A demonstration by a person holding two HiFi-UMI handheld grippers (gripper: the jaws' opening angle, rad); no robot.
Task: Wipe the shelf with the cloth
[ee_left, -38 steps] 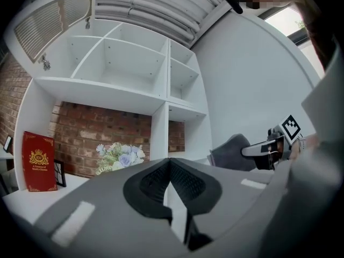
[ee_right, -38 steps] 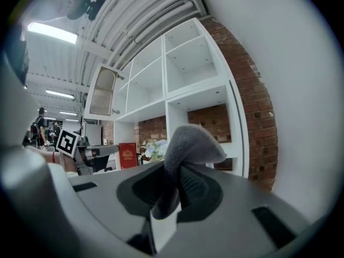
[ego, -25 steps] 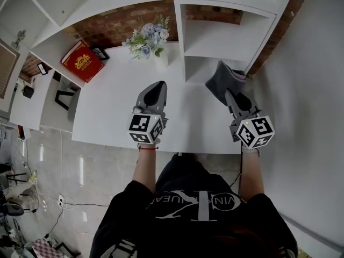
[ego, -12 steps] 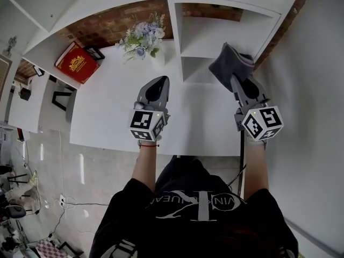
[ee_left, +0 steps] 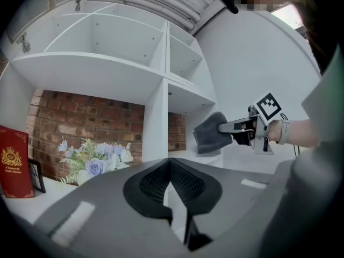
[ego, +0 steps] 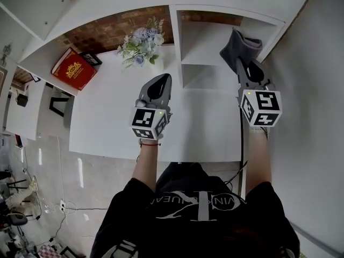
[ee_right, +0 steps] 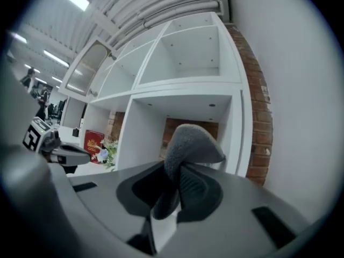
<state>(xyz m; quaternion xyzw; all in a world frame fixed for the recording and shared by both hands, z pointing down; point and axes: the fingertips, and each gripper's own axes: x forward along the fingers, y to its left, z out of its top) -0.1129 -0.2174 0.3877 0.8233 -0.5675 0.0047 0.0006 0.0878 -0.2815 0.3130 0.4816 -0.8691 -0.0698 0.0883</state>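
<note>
The white wall [ego: 317, 117] runs close along your right side from 2 to 4 o'clock, so there is little room on that flank. The white desk [ego: 123, 122] lies bare and wide from 9 to 12 o'clock, the freest space you have. The shelf unit [ego: 212, 42] stands at 12 to 1 o'clock. Its upright divider [ego: 176, 47] marks the left edge of the open cubby, and brick [ego: 107, 28] backs it. Flowers [ego: 138, 41] sit at 11 o'clock just left of that divider, with a red book [ego: 73, 69] leaning at 10 o'clock.

Your right gripper [ego: 243, 64] points into the cubby's mouth at 1 o'clock, near the right side panel. Its jaws are clamped on the grey cloth [ee_right: 191, 141], which bunches up past the tips. Whether the cloth touches the board cannot be told.

Your left gripper [ee_left: 170, 163] hovers over the desk at 12 o'clock, jaws pressed together with nothing between them.
</note>
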